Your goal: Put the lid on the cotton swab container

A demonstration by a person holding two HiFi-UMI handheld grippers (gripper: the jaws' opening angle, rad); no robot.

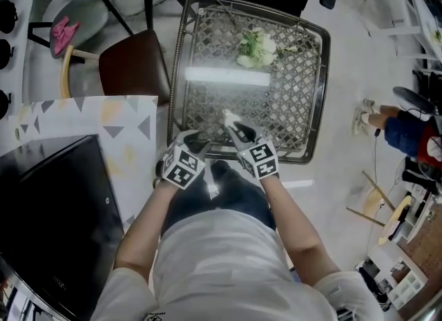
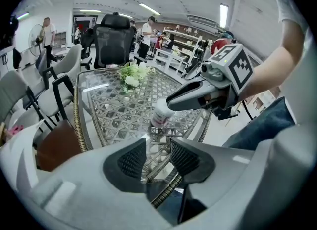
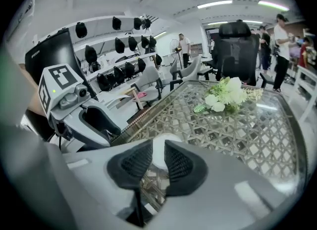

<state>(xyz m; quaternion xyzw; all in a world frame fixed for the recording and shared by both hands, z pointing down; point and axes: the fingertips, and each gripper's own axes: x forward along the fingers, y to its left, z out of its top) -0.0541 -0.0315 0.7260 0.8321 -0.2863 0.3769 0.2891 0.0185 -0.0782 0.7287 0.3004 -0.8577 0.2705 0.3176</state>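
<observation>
Overhead, the head view shows both grippers at the 6 o'clock edge of a glass-topped wicker table (image 1: pixel 181 71), the right gripper (image 1: pixel 235 125) reaching a small white cotton swab container (image 1: pixel 226 114). Only the left gripper view shows that container standing upright on the glass, at 12 o'clock beyond the left gripper (image 2: pixel 157 147), whose jaws stand apart and empty. The right gripper view alone shows its pads pressed on the container's white top.

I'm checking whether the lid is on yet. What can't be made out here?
- Lid, on or off: right gripper covers the container's top in the left gripper view; tiny in the head view.
- Container's body: behind the jaws in the right gripper view.
- Label print: blurred.
</observation>
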